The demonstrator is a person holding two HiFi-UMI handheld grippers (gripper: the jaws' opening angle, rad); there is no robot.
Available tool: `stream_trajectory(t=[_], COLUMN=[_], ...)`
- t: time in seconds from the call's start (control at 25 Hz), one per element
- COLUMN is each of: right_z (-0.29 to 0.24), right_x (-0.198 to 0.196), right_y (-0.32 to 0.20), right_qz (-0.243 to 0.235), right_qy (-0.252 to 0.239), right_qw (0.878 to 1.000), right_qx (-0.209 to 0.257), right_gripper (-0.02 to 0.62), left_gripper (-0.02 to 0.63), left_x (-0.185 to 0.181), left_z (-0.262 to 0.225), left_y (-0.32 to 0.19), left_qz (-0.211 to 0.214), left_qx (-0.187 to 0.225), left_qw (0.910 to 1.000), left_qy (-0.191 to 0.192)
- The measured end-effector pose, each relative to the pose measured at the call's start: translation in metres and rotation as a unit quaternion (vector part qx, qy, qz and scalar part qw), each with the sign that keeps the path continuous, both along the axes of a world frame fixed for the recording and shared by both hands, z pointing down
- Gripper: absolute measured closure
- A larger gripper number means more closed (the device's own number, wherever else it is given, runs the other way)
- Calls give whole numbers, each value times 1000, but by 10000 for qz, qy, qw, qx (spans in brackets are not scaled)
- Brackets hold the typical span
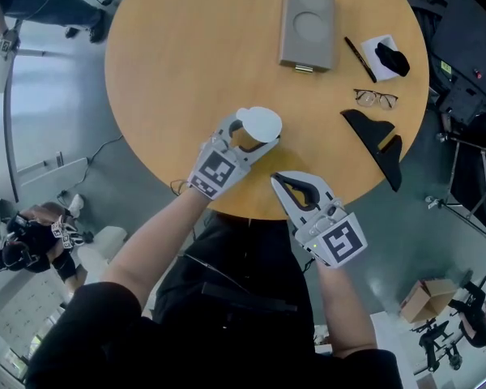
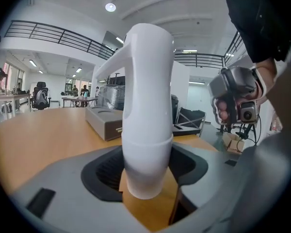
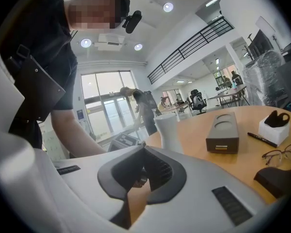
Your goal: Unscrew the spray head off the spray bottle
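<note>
Two hand-held grippers at the near edge of the round tabletop (image 1: 186, 55), close together. Between the wide-apart jaws of the left hand-held gripper (image 1: 253, 133), the white spray bottle (image 1: 262, 122), upright and close to the tabletop's edge. Dark gaps on both sides between pads and bottle, so straddled rather than squeezed. Probably set low on the body in order to brace it against turning.

Spray head (image 2: 136, 52) seemingly not yet unscrewed, nozzle jutting off to one side, clear of the jaws and free for a grip from above.

Right hand-held gripper (image 1: 279, 180) just beside, over the tabletop's rim, jaws pressed together with nothing in them. Parked within easy reach of the head, but in need of opening before any twist.

Well apart toward the far side, a grey box (image 1: 308, 23), a pen (image 1: 360, 59) and glasses (image 1: 377, 98), out of the way of both arms.
</note>
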State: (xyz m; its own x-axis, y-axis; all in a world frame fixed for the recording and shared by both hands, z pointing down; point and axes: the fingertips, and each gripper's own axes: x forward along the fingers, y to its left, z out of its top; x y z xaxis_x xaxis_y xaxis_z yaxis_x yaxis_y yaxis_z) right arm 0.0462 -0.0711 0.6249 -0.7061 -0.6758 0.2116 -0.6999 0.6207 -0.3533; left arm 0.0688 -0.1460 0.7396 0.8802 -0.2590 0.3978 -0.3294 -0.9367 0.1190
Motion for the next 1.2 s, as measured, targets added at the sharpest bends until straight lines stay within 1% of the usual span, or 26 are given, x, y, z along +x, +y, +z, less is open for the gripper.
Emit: stream_trajectory(t=[0.2, 0.32, 0.52, 0.6, 0.72, 0.8, 0.92, 1.08, 1.16, 1.2], right_z=[-47, -83, -145, -168, -195, -209, -227, -248, -257, -261], right_x=[0, -3, -12, -16, -21, -22, -25, -28, -31, -33], right_y=[9, 15, 34, 41, 48, 51, 58, 61, 60, 58], right_qz=[-73, -178, -233, -292, -332, -344, -404, -418, -451, -451], right_qy=[56, 136, 124, 94, 77, 106, 136, 167, 242, 275], right_qw=[9998, 9989, 9970, 9965, 9961, 9955, 9947, 9942, 9938, 9936], right_qx=[193, 418, 723, 775, 819, 876, 933, 980, 991, 997], right_gripper=[587, 586, 583, 560, 548, 538, 503, 454, 358, 354], left_gripper=[302, 301, 302, 301, 302, 302, 302, 301, 301, 301], left_x=[-12, -21, -36, -39, -45, -46, -48, -54, -58, -60], left_z=[-50, -87, -159, -187, -218, -234, -256, -275, -282, -285], left_y=[22, 37, 65, 73, 81, 86, 99, 107, 106, 106], left_qz=[35, 64, 115, 97, 43, -30, -79, -166, -204, -225], left_qx=[-119, -139, -83, -59, 19, 144, 264, 186, 183, 188], left_qw=[9999, 9998, 9998, 9999, 9999, 9997, 9994, 9994, 9993, 9991], left_qy=[-76, -138, -156, -117, -132, -185, -210, -223, -263, -291])
